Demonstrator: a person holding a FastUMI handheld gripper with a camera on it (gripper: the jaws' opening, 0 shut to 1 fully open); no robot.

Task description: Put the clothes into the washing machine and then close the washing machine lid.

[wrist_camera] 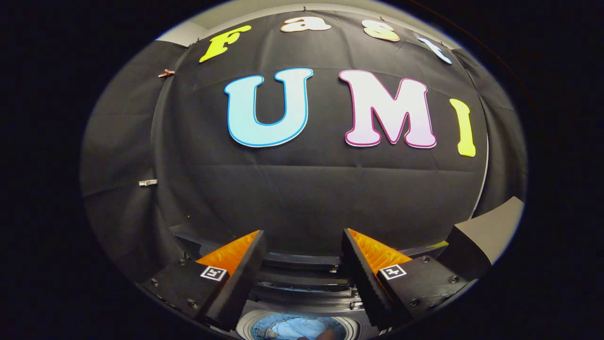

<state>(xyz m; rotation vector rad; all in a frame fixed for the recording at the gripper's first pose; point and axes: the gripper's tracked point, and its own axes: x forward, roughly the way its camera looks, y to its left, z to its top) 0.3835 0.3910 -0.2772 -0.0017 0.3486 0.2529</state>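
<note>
Blue clothes (295, 328) already lie inside the washer drum (245, 326), below the gripper (302, 245), whose jaws stand apart and empty. Next, I judge: reach the raised lid (486, 233) right of the drum and lower it gently.

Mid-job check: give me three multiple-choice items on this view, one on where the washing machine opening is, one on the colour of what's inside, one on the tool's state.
1. Where is the washing machine opening relative to the tool?
A. below and between its fingers
B. far beyond them, on the wall
C. to one side of both fingers

2. What colour is the clothing seen in the opening?
A. red
B. light blue
C. yellow

3. How is the tool?
A. shut on clothing
B. shut, holding nothing
C. open, holding nothing

Answers: 1 A, the round opening sits under the gap between the fingers. 2 B, pale blue fabric shows inside. 3 C, the fingers stand wide apart with nothing between them.
</note>
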